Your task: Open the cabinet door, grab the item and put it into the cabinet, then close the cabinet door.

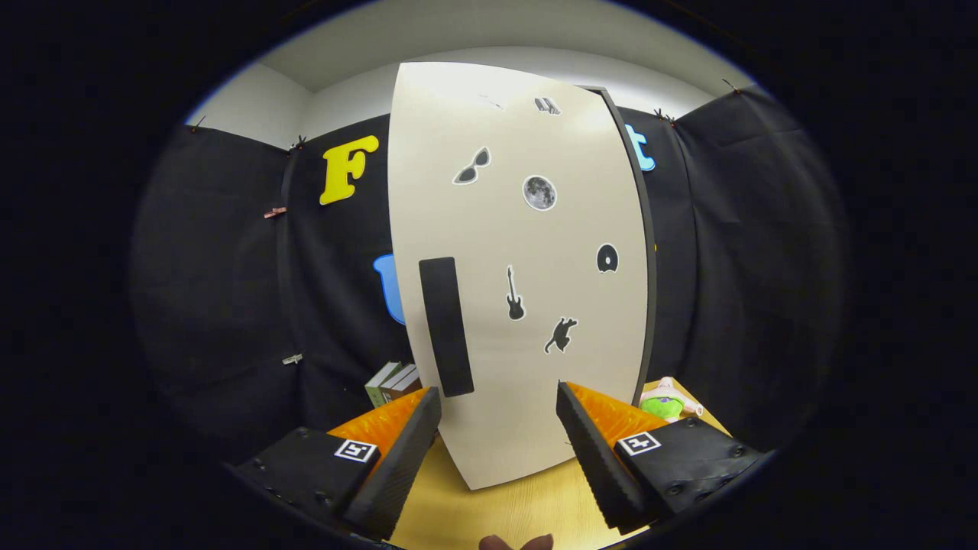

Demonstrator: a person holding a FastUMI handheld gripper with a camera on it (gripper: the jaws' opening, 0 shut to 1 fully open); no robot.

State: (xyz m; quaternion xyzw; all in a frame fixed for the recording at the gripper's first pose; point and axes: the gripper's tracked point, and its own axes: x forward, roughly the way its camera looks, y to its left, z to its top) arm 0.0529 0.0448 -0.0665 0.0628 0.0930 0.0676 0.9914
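- Your gripper (498, 409) is spread wide, pinching nothing.
- The tall cream cabinet door (527, 305), with its black vertical handle (446, 327), stands shut just ahead of the fingers.
- A green-and-pink plush toy (663, 401) lies on the light wooden surface (504, 512) beyond your right finger.

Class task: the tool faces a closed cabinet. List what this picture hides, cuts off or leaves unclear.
1. Cabinet inside: hidden behind the closed cabinet door, gripper view.
2. Toy: partly hidden by the door edge and one finger of the open tool.
3. Books: partly covered by the door and the other finger.
4. Handle: its shape is unclear.
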